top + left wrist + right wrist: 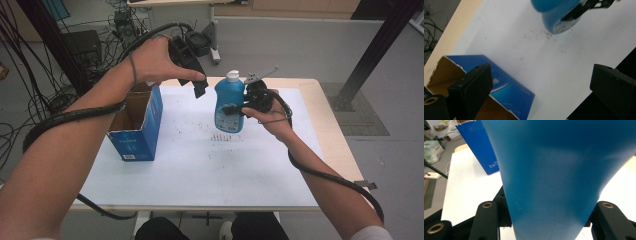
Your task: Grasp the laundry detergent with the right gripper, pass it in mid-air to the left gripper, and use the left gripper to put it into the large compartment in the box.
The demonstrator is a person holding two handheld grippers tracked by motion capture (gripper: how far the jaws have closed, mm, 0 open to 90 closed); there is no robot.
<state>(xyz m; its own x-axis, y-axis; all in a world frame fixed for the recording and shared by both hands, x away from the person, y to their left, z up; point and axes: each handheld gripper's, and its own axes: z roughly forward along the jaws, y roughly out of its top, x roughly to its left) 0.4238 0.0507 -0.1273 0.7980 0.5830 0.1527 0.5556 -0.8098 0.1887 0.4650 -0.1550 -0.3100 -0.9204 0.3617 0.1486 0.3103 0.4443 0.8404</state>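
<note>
Bottle: the blue bottle (229, 106) with a white cap (232, 76) is held upright, right of the open blue box (137, 125) and seemingly just off the white table cover (200, 165); whether its base touches the cover cannot be told for sure.

Right gripper: the right gripper (239, 107) is closed on the bottle's body, one black jaw on each side of the blue wall in the right gripper view (554, 170), low on the body.

Left gripper: the left gripper (196, 82) hangs above the table between the box and the bottle, its jaws spread wide with nothing between them; in the left gripper view they frame bare cover and the box corner (499, 82).

Box: stands upright at the table's left side, top open, brown inside showing (131, 107).

Risk, slip: the bottle's wall is smooth and curved, so I judge it could slide or twist in the jaws if the hand tips it on the way to the box.

Risk, squeeze: a soft wall may buckle under a harder clamp, loosening the hold.

Risk, box: the box looks light; a bottle base catching its torn rim could topple or push it toward the left table edge.

Risk, collision: the left gripper sits right in the path from bottle to box, and the two could knock together.
</note>
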